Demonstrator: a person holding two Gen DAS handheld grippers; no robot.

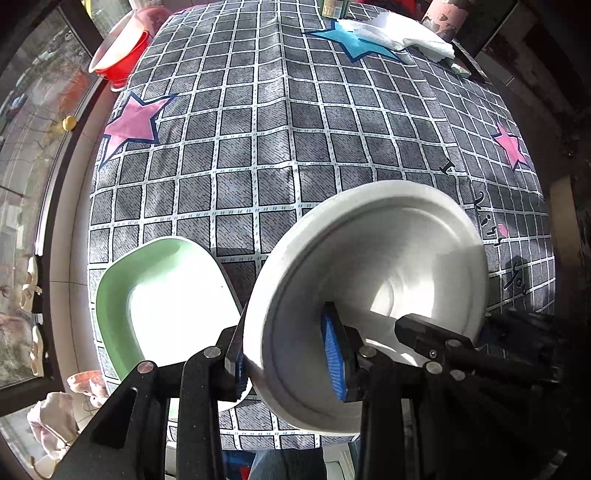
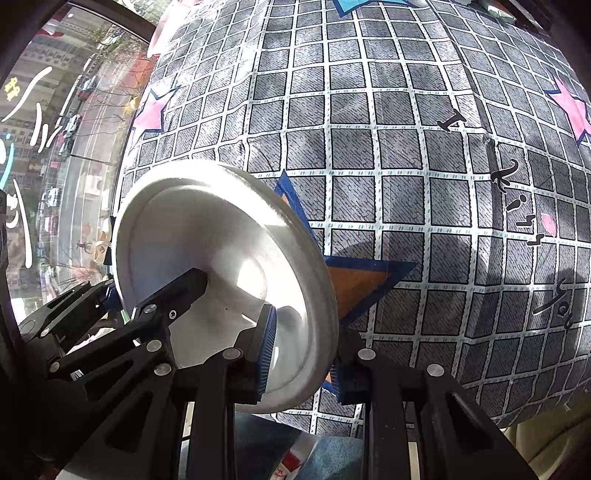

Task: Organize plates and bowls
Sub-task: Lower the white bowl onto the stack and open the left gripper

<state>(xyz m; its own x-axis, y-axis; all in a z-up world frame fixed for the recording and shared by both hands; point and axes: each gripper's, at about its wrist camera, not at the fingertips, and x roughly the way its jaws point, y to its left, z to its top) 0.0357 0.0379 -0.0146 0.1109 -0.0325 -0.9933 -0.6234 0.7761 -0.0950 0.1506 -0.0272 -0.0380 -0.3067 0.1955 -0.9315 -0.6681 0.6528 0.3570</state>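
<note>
Bowl held at both sides, green plate waiting beside it

Desk (image 1: 258, 122) first: it carries a grey checked cloth with pink and blue stars, and most of its middle and far part shows only cloth. A red basin (image 1: 118, 55) sits at the far left corner and a white towel (image 1: 399, 33) at the far right, both well apart from the work.

At the near edge, the white bowl (image 1: 369, 295) is tilted steeply, its inside turned toward both cameras. The green plate (image 1: 162, 302) lies flat on the cloth just left of it, near the desk's near left corner.

The left tongs (image 1: 291, 354) are closed on the bowl's left rim, one blue pad inside and one outside. The right tongs (image 2: 303, 354) are closed on the opposite rim in the same way, seen in the right wrist view.

A likely aim is to set the bowl on the green plate. To do that well, level the bowl before lowering it, keeping both grips even so the rim does not twist between the pads. Bring it over the plate's centre, since an off-centre landing could tip the plate near the edge. Open one pair of tongs only once the base rests flat.
</note>
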